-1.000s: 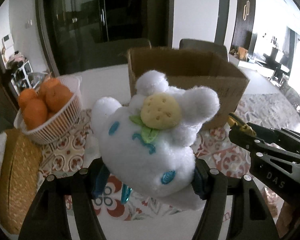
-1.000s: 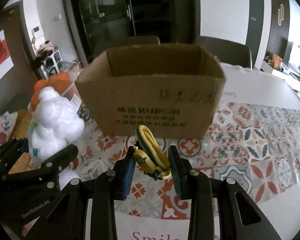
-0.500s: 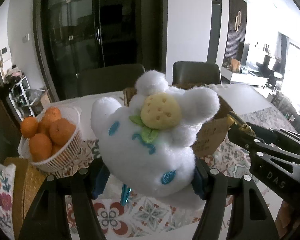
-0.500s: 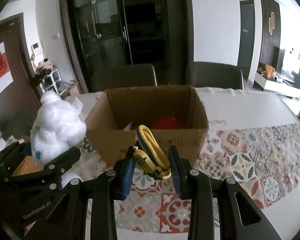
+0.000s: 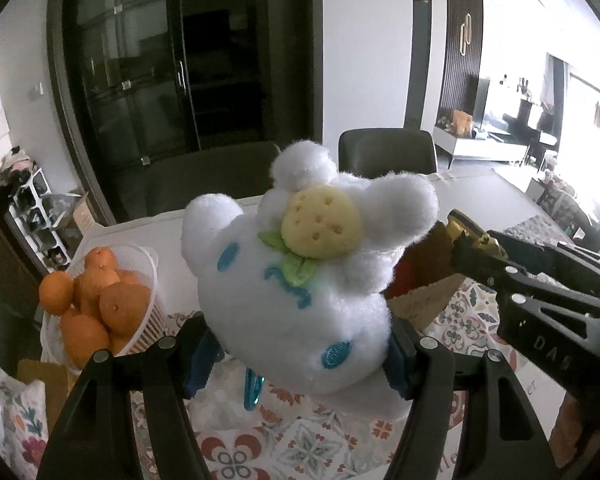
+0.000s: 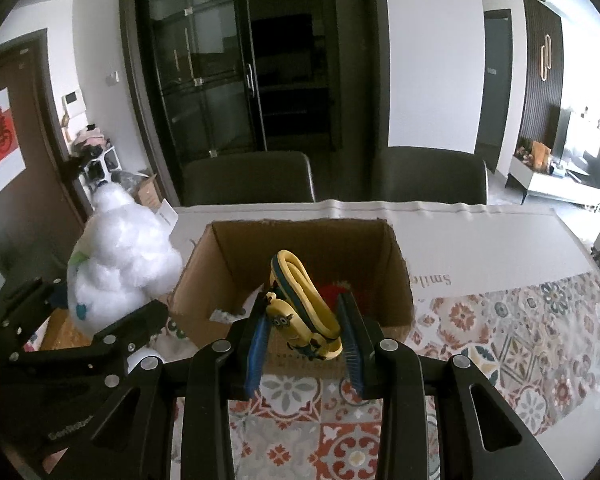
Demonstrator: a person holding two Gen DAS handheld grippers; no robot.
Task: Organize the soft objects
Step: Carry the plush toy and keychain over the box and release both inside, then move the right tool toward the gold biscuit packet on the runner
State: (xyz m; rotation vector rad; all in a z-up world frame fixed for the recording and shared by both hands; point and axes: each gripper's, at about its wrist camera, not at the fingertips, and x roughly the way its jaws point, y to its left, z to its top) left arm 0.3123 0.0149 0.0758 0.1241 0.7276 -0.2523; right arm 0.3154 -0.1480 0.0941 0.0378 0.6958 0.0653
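Black hand-held gripper [image 6: 306,344], blue pads [image 6: 257,344], silver screws, faint white lettering, perhaps "DAS"

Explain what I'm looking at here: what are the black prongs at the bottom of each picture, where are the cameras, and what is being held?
No robot: a person carries a two-finger gripper in each hand, each with a fisheye camera looking along its fingers. The left view shows the left gripper clamped on a white plush toy. The right view shows the right gripper clamped on a small yellow strap-like toy. Beyond them an open cardboard box stands on a patterned tablecloth, something red inside. A basket of oranges sits at left.
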